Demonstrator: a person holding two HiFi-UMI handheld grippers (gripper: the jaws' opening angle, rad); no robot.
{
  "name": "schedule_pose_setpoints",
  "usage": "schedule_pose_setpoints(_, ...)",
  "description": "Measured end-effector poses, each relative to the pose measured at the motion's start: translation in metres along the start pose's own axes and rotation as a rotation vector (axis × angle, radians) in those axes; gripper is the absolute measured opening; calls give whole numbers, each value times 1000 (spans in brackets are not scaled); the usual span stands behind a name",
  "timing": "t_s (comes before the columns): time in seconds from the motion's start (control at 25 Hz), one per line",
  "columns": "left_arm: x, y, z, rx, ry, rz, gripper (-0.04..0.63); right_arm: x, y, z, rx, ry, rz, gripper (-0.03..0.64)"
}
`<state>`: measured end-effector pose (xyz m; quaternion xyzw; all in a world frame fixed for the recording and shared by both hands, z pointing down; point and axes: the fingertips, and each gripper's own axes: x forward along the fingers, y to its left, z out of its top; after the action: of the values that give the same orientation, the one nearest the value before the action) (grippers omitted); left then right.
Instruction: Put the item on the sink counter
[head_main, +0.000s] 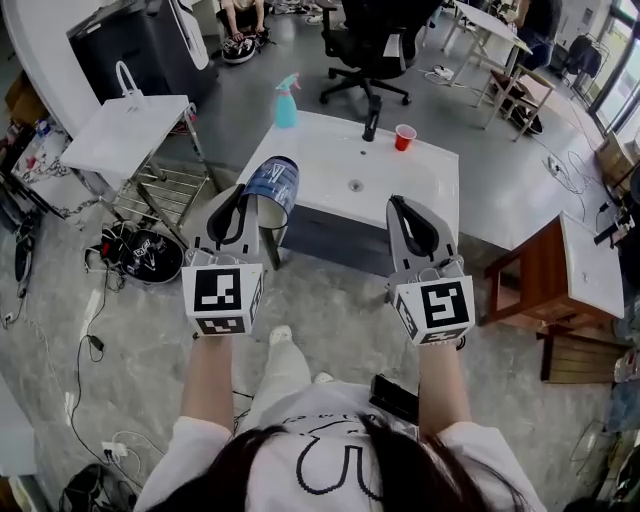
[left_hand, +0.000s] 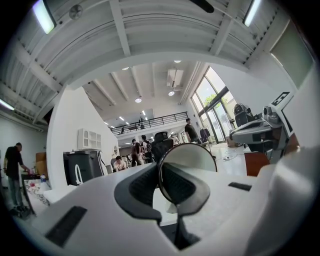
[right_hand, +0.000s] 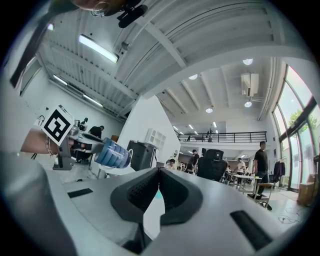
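Observation:
My left gripper (head_main: 254, 203) is shut on the wall of a blue patterned paper cup (head_main: 273, 182), held on its side just short of the white sink counter (head_main: 430, 175). In the left gripper view the cup's round mouth (left_hand: 196, 153) sits over the right jaw, its rim pinched at my left gripper (left_hand: 161, 174). My right gripper (head_main: 403, 206) is shut and empty beside it, over the counter's near edge. The right gripper view shows the right gripper (right_hand: 159, 176) with its jaws together, and the blue cup (right_hand: 113, 153) off to the left.
On the counter stand a black faucet (head_main: 372, 118), a red cup (head_main: 404, 137) and a blue spray bottle (head_main: 286, 102), with a drain (head_main: 356, 185) in the basin. A white table (head_main: 125, 135) stands left, a wooden side table (head_main: 565, 270) right, an office chair (head_main: 370, 45) behind.

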<state>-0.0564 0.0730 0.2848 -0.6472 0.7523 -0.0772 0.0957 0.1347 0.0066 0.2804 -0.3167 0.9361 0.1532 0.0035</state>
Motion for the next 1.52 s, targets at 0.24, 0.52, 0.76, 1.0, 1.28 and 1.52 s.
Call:
schedule_pose_setpoints(0.24, 56, 20, -17, -5, 11, -12, 37, 44, -18, -19, -16, 27, -24, 28)
schedule_pose_setpoints(0.52, 143, 55, -33, -12, 9, -69, 37, 123, -39, -40, -19, 59, -70, 28)
schedule_pose_setpoints(0.76, 228, 90, -50, -13, 11, -138, 37, 200, -56, -58, -16, 88, -125, 27)
schedule_pose_setpoints(1.0, 302, 116, -70, -9, 23, -218, 37, 265, -76, -79, 6, 130, -194, 28)
schedule_pose_setpoints(1.28, 352, 126, -98, -15, 53, -324, 37, 311, -77, -99, 23, 179, -258, 28)
schedule_pose_setpoints(1.52, 382, 118, -116, -7, 91, -404, 37, 322, -83, -124, 49, 241, -311, 28)
